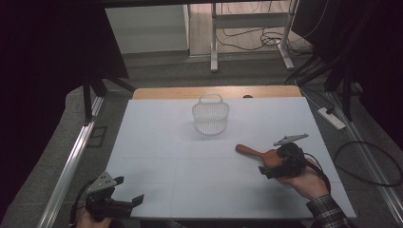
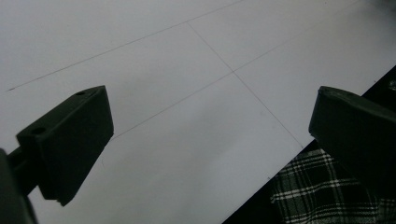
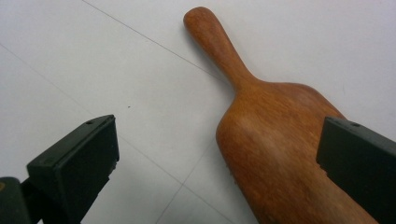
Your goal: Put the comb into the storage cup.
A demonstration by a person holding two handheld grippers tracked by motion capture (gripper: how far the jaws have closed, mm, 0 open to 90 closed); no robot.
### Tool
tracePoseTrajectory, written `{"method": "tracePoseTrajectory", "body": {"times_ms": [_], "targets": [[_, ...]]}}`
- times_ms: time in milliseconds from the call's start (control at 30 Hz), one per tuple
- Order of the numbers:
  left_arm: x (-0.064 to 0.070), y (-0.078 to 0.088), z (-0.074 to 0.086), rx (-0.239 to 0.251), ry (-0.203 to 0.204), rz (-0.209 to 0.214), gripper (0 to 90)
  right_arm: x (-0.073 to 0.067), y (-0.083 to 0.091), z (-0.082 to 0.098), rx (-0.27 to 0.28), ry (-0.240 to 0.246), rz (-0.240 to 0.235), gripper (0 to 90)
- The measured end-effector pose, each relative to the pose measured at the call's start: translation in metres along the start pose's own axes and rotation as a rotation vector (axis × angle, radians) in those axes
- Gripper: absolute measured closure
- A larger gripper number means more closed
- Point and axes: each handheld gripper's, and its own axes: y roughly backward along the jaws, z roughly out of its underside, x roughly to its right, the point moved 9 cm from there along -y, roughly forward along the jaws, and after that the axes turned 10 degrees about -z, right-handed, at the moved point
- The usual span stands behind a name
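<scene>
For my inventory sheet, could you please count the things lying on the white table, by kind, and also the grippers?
Wooden scoop: 1
White wire basket: 1
Grippers: 2, left gripper and right gripper, both open
Total: 4

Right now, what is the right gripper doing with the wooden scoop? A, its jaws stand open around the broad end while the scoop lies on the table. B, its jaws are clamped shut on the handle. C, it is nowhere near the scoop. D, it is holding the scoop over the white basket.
A: in the right gripper view the right gripper has both jaws spread wide, with the wooden scoop lying flat on the table between them.
</scene>
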Motion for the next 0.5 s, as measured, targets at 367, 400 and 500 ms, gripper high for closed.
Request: {"method": "tracePoseTrajectory", "body": {"times_ms": [367,400,500], "targets": [[0.0003,0.0,0.0004,-0.003,-0.004,-0.001,0.7,0.0054,0.0005,-0.0042,-0.007,0.005,-0.013,50.3],[0.0002,0.0,0.0004,-0.003,-0.004,-0.003,0.7,0.0048,0.0008,-0.0032,-0.019,0.018,-0.024,58.4],[0.0001,-0.0001,0.0004,-0.005,-0.005,-0.003,0.8,0.0049,0.0021,-0.0036,-0.028,0.04,-0.025,76.5]]}}
